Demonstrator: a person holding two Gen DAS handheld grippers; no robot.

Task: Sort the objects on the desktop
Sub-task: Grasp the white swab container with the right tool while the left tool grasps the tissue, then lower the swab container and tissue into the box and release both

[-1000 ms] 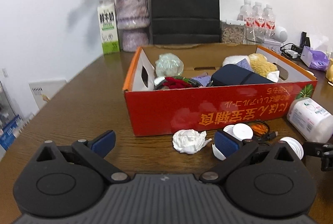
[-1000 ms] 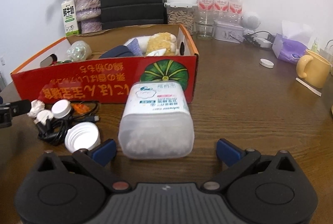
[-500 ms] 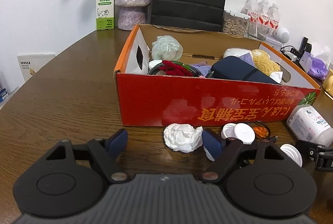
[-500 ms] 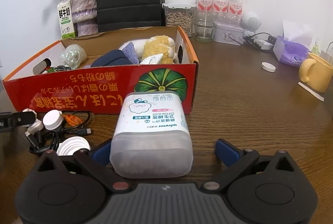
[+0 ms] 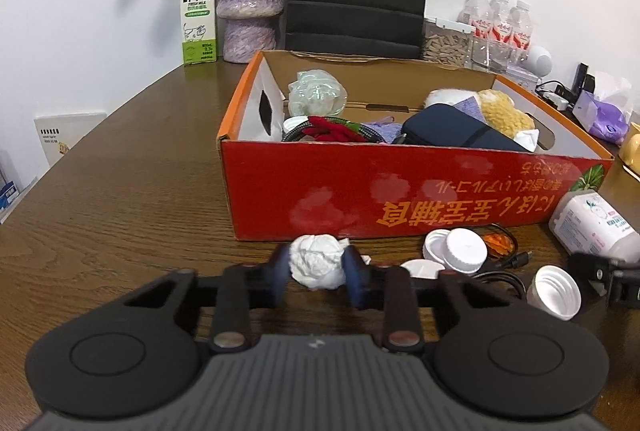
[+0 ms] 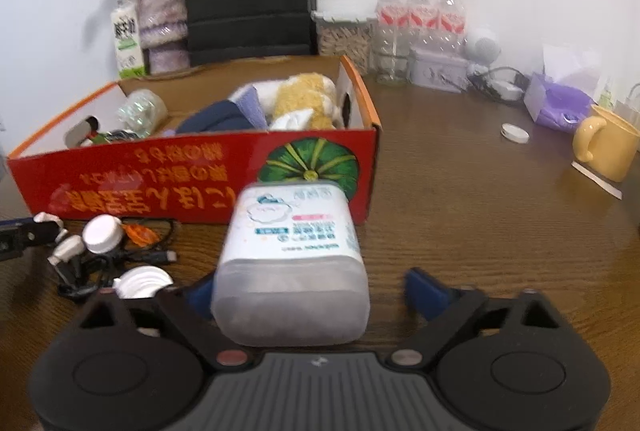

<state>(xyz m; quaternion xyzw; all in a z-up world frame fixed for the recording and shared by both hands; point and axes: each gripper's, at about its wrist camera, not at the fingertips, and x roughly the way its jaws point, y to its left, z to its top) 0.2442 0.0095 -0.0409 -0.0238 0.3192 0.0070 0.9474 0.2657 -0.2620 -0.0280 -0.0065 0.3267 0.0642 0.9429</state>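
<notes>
Already well filled, the red box (image 5: pixel 400 191) awaits more — left gripper (image 5: pixel 316 273) jaws pinch the crumpled tissue (image 5: pixel 318 261), right gripper (image 6: pixel 308 291) jaws gape around the wipes canister (image 6: pixel 290 259), caps (image 5: pixel 464 251) at three o'clock remain.

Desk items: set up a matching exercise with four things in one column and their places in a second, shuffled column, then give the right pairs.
Things:
1. crumpled white paper ball
2. cotton swab container
3. yellow mug
4. dark blue pouch

Places:
A. inside the red cardboard box
B. lying on its side between the open fingers of the right gripper
C. standing far out on the table, beside a purple tissue pack
D. pinched between the fingers of the left gripper

Pairs: 1-D, 2-B, 3-C, 4-A
</notes>
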